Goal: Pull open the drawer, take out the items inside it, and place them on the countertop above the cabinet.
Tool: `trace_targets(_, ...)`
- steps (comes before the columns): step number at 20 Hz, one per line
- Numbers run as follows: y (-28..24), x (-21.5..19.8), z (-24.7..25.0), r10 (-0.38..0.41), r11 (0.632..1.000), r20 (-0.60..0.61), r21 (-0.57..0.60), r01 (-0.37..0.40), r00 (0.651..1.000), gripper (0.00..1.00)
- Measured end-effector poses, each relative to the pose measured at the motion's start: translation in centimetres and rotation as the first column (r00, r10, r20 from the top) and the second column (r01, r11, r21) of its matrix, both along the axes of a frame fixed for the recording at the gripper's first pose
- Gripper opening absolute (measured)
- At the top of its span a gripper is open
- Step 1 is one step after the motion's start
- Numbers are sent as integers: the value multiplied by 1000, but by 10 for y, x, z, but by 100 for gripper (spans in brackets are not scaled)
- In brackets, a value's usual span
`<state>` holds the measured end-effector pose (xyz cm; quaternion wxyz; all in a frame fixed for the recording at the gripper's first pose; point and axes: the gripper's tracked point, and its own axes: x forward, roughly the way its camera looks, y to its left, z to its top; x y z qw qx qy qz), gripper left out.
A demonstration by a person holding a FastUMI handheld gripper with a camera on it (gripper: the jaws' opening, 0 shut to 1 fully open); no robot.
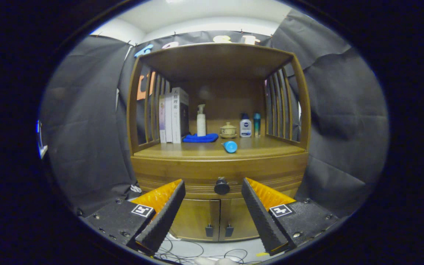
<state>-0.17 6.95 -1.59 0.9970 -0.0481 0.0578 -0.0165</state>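
A wooden cabinet stands straight ahead, its drawer (182,176) closed flush under the countertop (256,149). The drawer's dark round knob (221,186) lies beyond my fingertips, centred in the gap between them. My gripper (213,186) is open, fingers spread wide with nothing between them, and apart from the cabinet. On the countertop lies a blue cylindrical item (230,146) on its side near the front edge. The drawer's contents are hidden.
At the back of the countertop stand several books (173,116), a white pump bottle (201,121), a blue cloth (200,138), a small lidded cup (228,130) and two small bottles (250,125). Below the drawer are two cabinet doors (217,219) with dark handles. Cables (197,252) lie on the floor.
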Motion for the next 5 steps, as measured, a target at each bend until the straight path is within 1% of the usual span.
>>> trace_targets(5,-19,-6,15,-21,1000,18,12,21,1000,100)
